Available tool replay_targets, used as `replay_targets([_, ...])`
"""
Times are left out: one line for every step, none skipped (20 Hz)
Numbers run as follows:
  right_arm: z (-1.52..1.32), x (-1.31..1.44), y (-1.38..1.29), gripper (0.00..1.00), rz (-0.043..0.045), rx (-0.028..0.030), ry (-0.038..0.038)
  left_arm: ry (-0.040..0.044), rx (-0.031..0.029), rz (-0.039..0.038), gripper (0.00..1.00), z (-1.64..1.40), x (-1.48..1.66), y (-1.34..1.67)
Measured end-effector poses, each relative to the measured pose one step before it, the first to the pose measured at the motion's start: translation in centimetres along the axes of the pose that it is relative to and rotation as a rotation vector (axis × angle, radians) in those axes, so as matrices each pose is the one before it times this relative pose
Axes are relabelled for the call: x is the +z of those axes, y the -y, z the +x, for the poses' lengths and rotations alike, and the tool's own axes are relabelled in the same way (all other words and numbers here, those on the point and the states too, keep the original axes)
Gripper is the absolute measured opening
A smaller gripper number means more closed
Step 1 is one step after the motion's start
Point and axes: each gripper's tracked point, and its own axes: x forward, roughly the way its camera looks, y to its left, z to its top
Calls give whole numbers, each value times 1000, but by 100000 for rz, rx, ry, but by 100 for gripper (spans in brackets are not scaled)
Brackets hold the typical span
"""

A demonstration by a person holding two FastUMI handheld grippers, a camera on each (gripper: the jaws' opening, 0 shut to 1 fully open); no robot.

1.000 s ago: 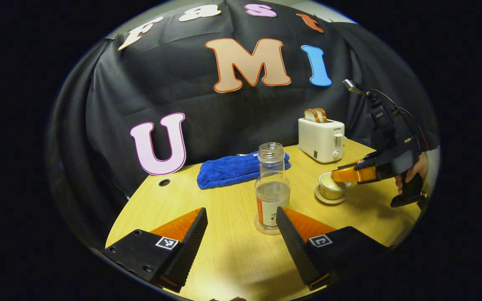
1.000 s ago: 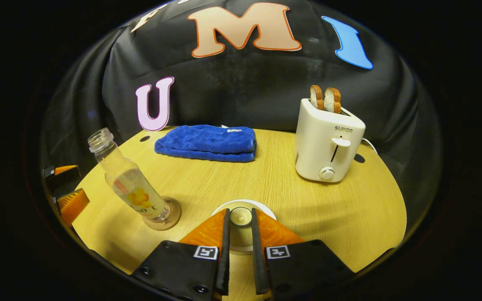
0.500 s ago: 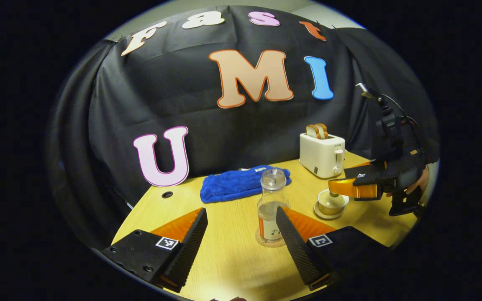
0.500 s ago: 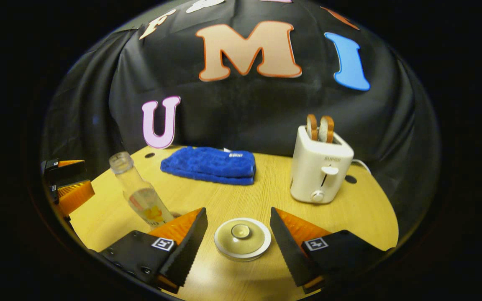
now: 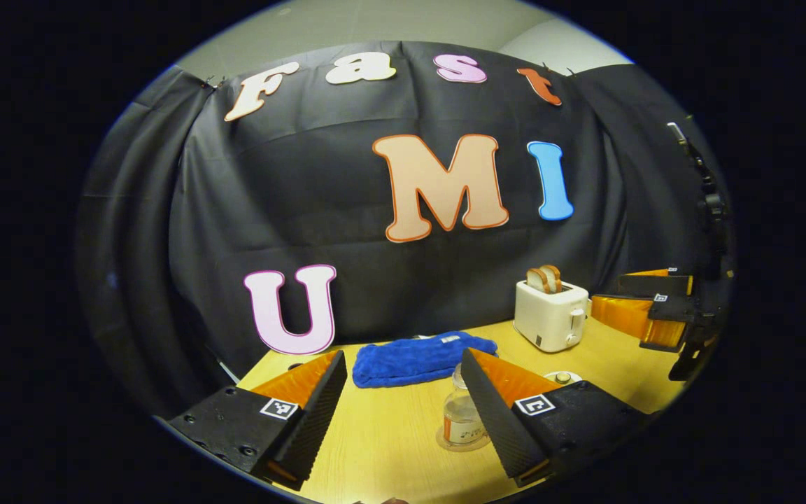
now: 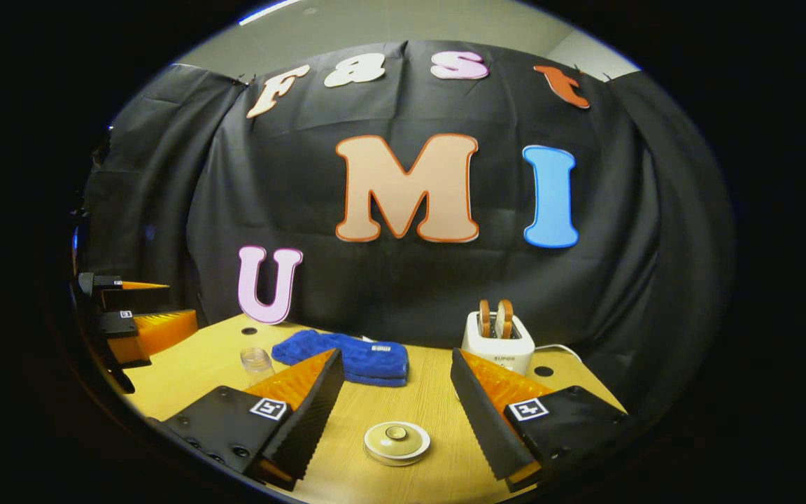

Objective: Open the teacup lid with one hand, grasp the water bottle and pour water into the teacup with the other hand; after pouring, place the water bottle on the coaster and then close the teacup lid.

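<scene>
On the wooden table [image 6: 438,413], the lidded teacup [image 6: 397,442] faces a black-draped wall [image 6: 403,280].

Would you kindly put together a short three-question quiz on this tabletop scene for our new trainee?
1. True or false: the teacup has its lid on.
2. What does the water bottle stand on: A) the blue towel, B) a coaster, C) the toaster?
3. Fill in: both the left gripper and the right gripper have their jaws ____.

Key: 1 true; 2 B; 3 open, holding nothing.
</scene>
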Motion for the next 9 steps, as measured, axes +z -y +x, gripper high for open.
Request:
replay_targets([-617,266,169,98,315,-1377,1557,1393,1572,-254,96,-268,482,-300])
replay_targets([-467,259,10,96,819,-905,1008,1502,1491,-592,96,-338,534,-65])
replay_targets([-503,86,-52,95,936,-825,440,1651,1313,-679,95,-284,553,-143])
replay_targets([-329,-64,9,94,796,-659,-60,1058,916,-770,95,-80,227,-128])
replay_targets([-220,-185,-44,94,703,-178,-429,702,558,-710,95,-168,139,-149])
replay_targets([-137,-205,-214,93,292,440,-617,-191,106,-348,95,41,-88,16])
replay_targets([-27,-64,-37,94,-259,216,-441,-537,30,-6,95,172,-229,-27])
replay_targets([18,-80,75,94,-629,-236,-299,-811,12,-187,95,182,-157,-38])
replay_targets([-52,-50,217,94,-342,-499,-155,-438,-116,-556,95,43,-169,-151])
